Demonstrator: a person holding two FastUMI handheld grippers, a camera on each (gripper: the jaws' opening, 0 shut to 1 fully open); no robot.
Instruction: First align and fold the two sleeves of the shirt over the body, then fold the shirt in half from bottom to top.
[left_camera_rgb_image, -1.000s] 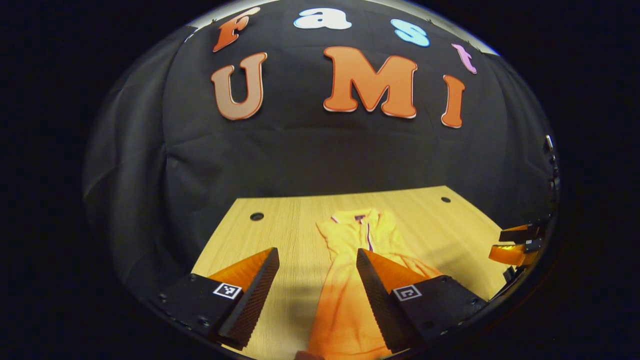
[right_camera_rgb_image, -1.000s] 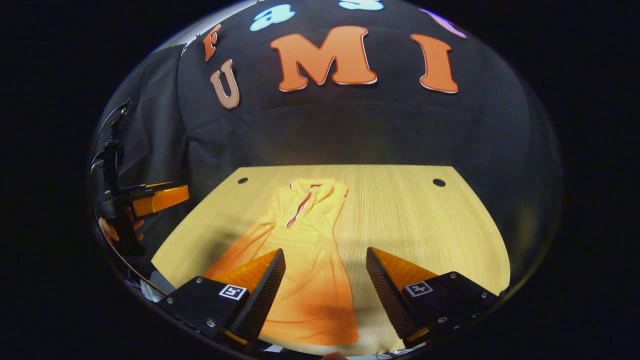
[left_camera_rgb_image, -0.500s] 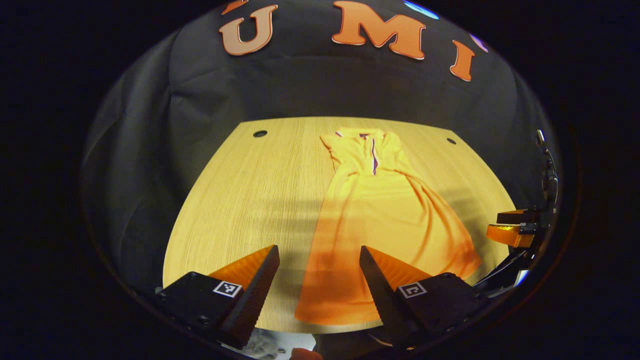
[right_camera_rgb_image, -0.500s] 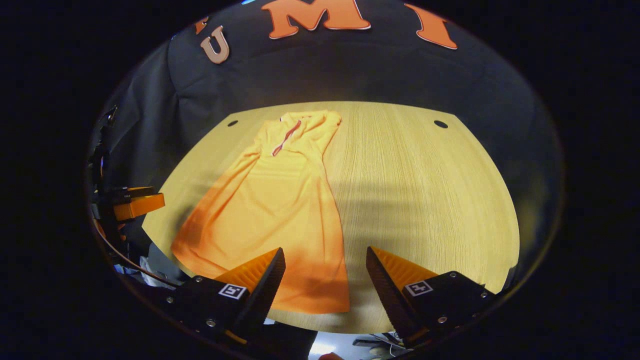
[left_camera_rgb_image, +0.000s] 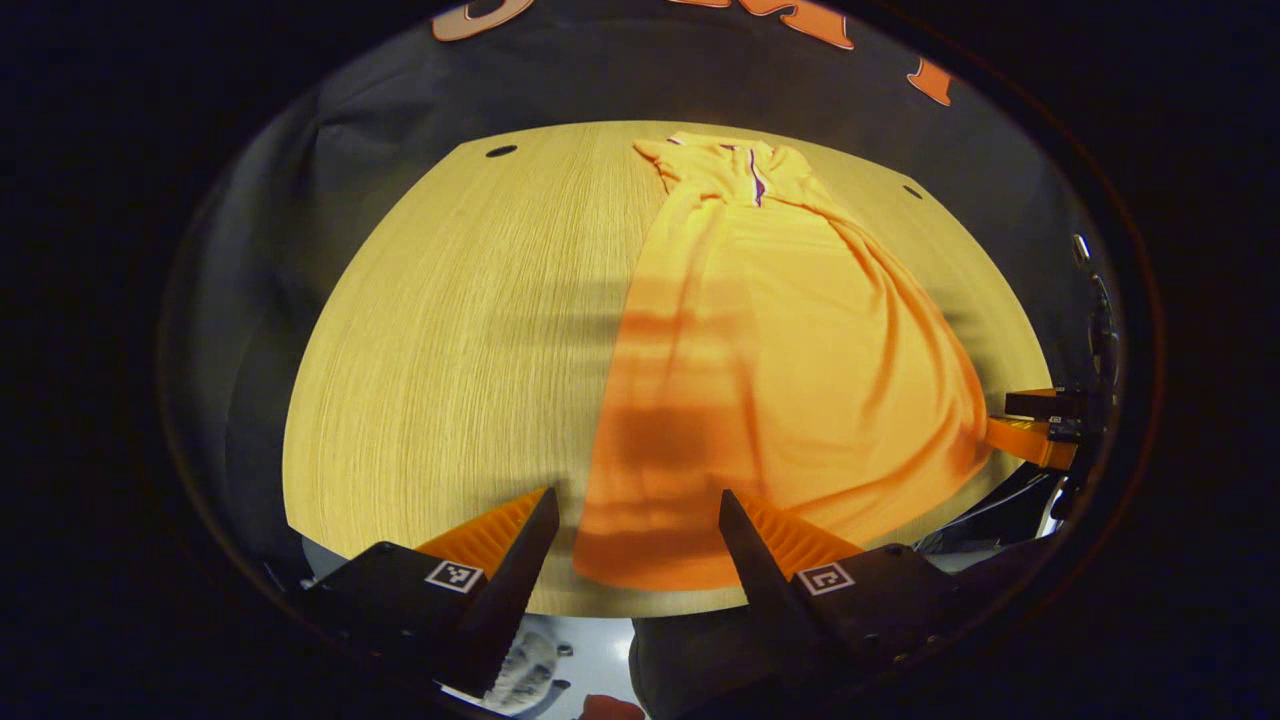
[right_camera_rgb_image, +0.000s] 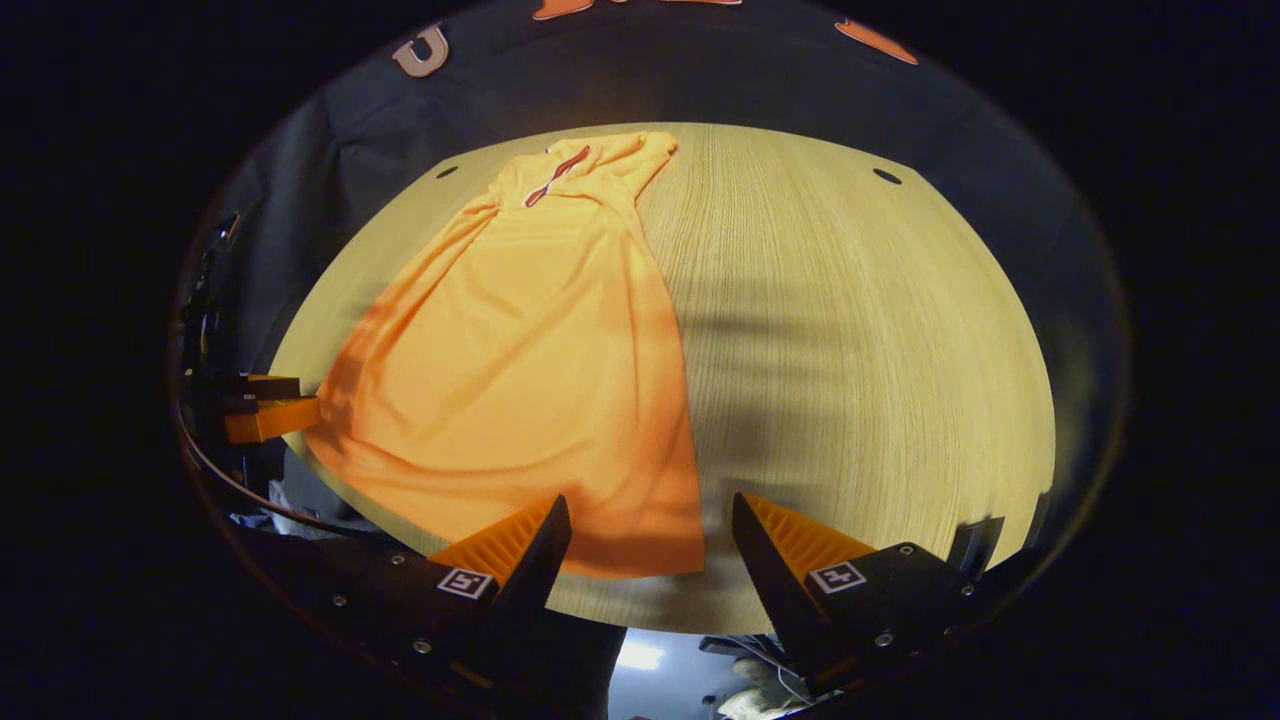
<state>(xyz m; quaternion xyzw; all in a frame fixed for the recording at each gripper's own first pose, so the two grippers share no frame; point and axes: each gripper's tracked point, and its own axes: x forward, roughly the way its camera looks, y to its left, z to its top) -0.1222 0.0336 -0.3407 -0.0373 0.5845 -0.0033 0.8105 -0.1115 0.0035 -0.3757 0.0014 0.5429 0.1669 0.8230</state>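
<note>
- Two grippers, my left gripper (left_camera_rgb_image: 634, 510) and right gripper (right_camera_rgb_image: 650, 515), have pulled back and tilted down; both hang released above the hem.
- The long orange fabric shirt (right_camera_rgb_image: 540, 340) lies flat on the pale wooden table (right_camera_rgb_image: 860, 350), sleeves tucked in.
- I judge the bottom-to-top fold comes next.

Both grippers, left gripper (left_camera_rgb_image: 632, 520) and right gripper (right_camera_rgb_image: 650, 525), have risen and tipped downward, bringing the shirt's (left_camera_rgb_image: 780, 370) hem and the surface's (left_camera_rgb_image: 440, 330) near edge into sight.
</note>
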